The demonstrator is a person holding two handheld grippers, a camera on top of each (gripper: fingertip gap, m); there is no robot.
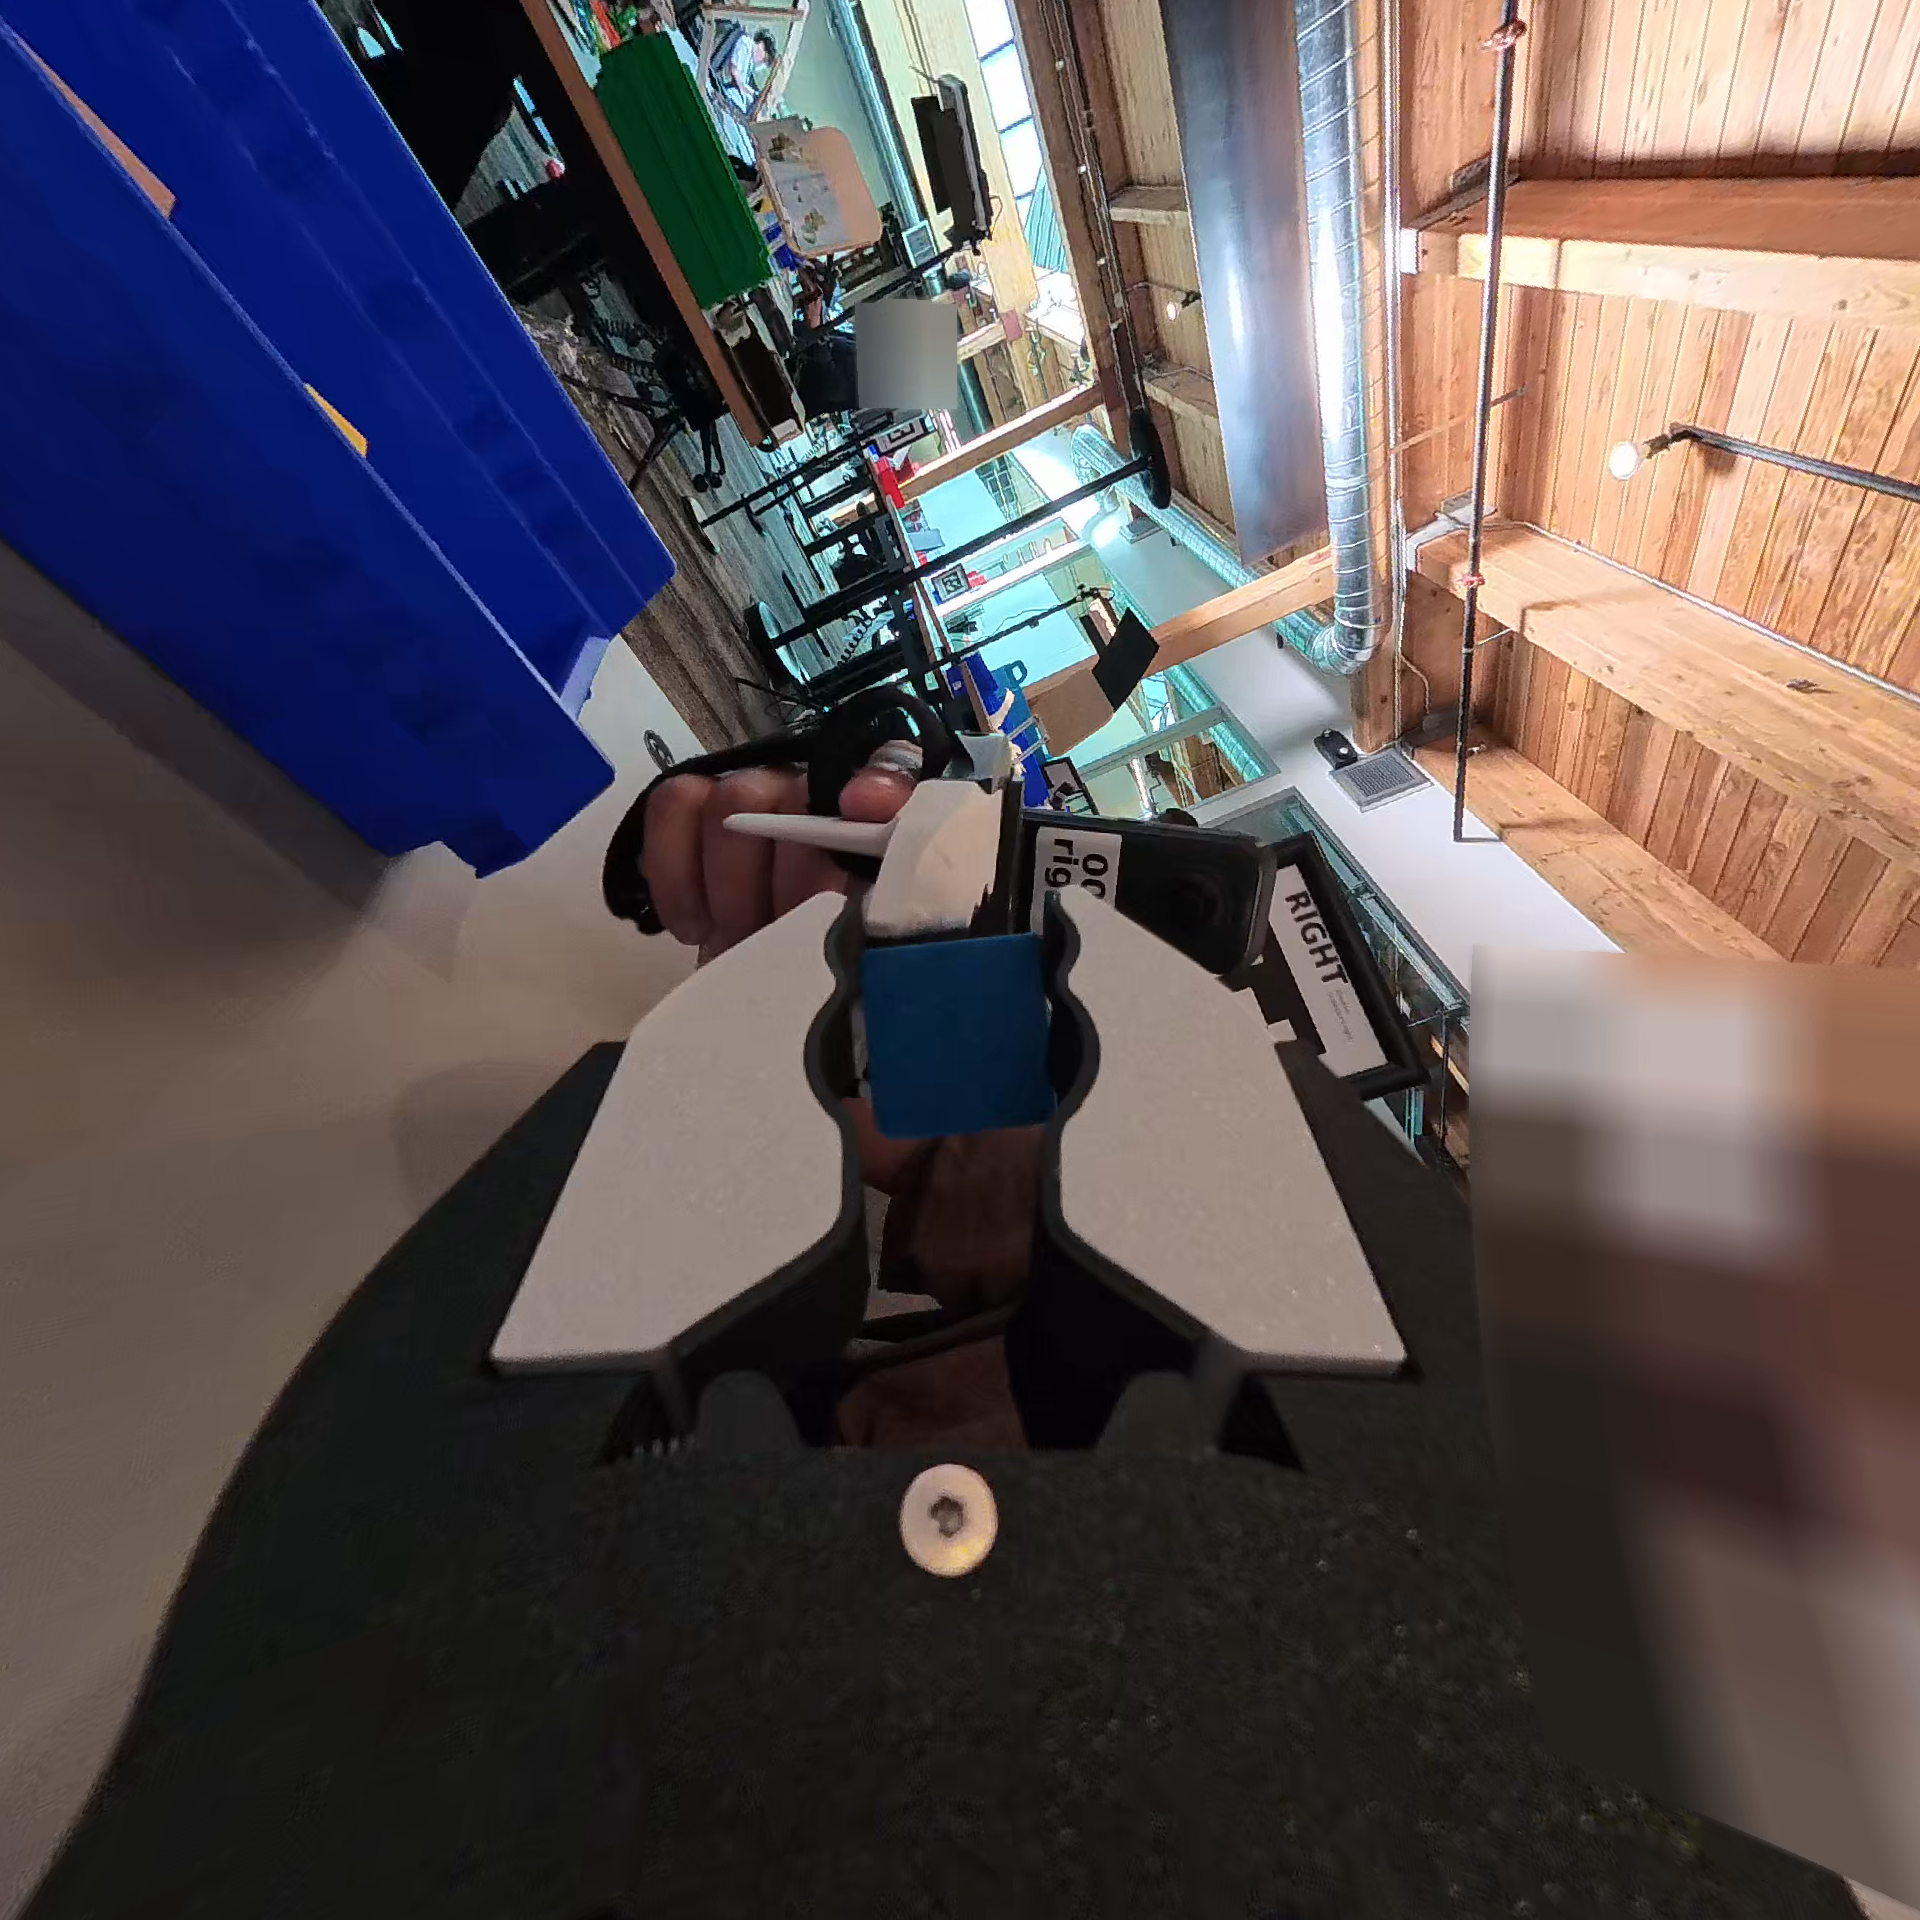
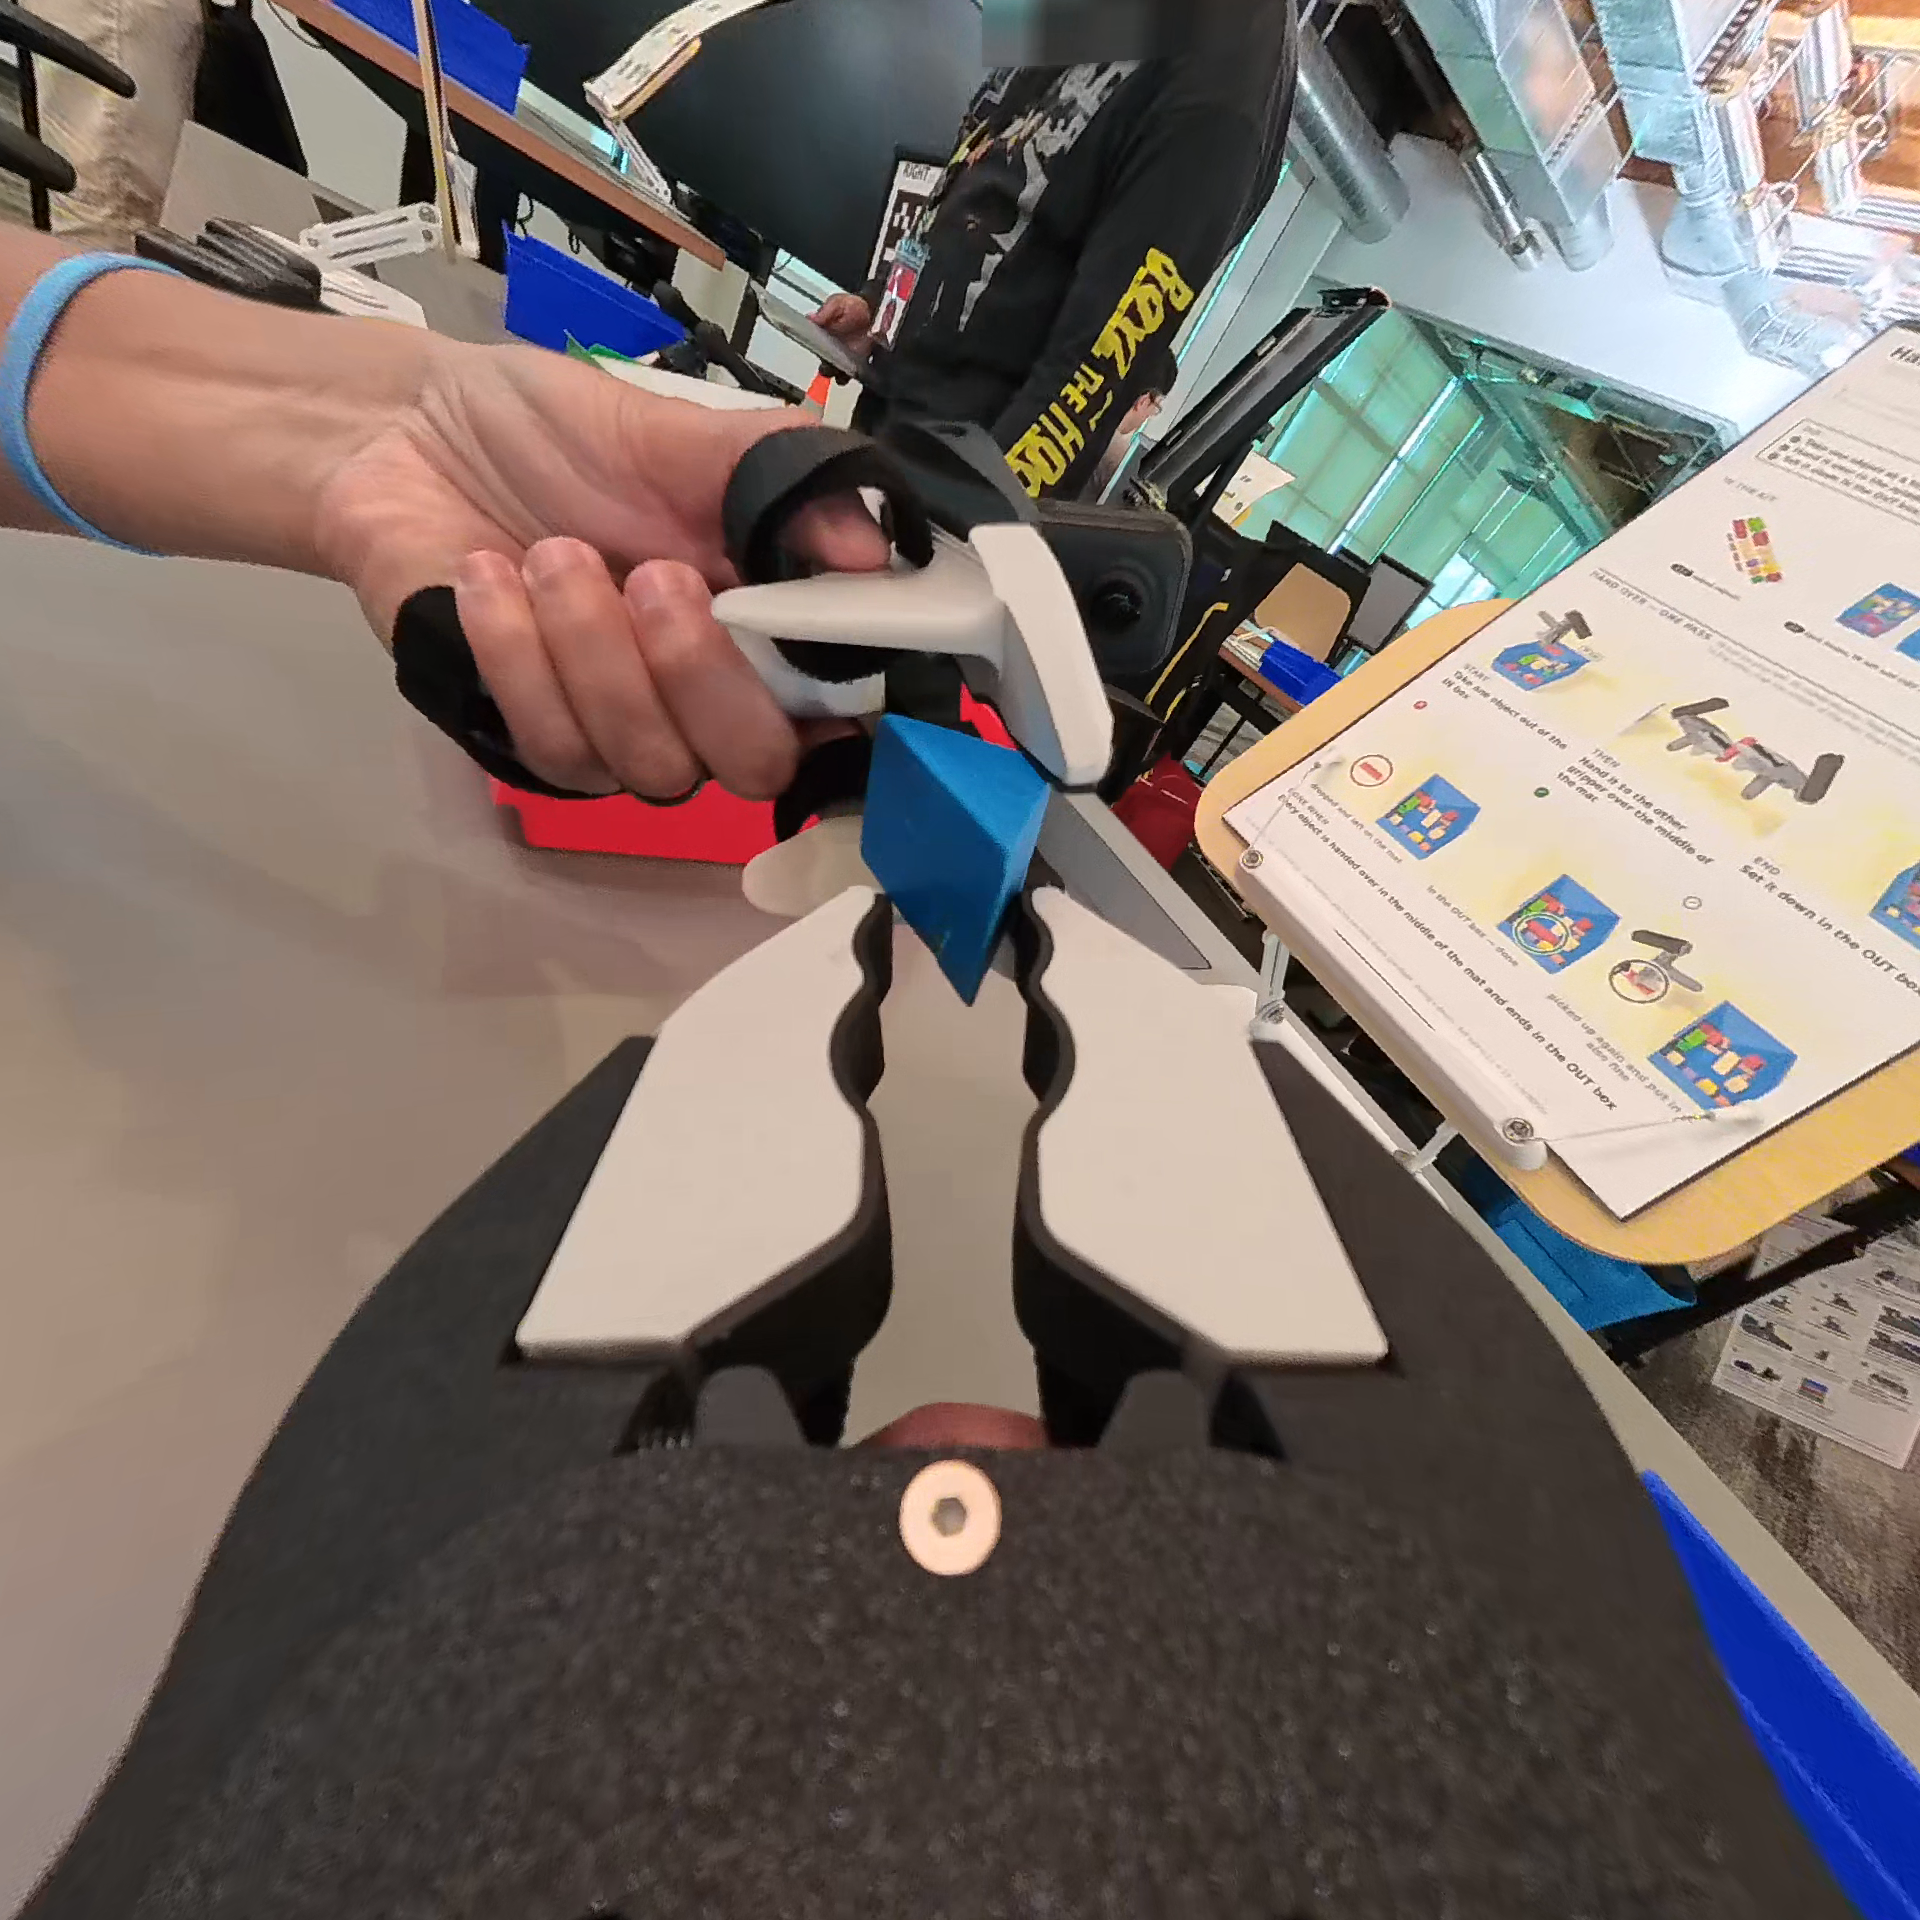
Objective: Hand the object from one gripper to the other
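Left tongs (image 1: 954, 1023) clamp blue block (image 1: 951, 1034), right tongs (image 2: 951, 935) pinch its corner, right view shows instruction board (image 2: 1621, 852)

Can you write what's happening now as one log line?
handover | blue block | left tool shut on block | right tool closing round it

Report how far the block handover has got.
Done: the blue block is off the table, and both grippers have met at it. In hand: the left gripper has its fingers on either side of the block. In the right wrist view the right gripper brackets the block's lower corner, though whether it grips yet is unclear. Left: one gripper must let go and draw back; neither has.
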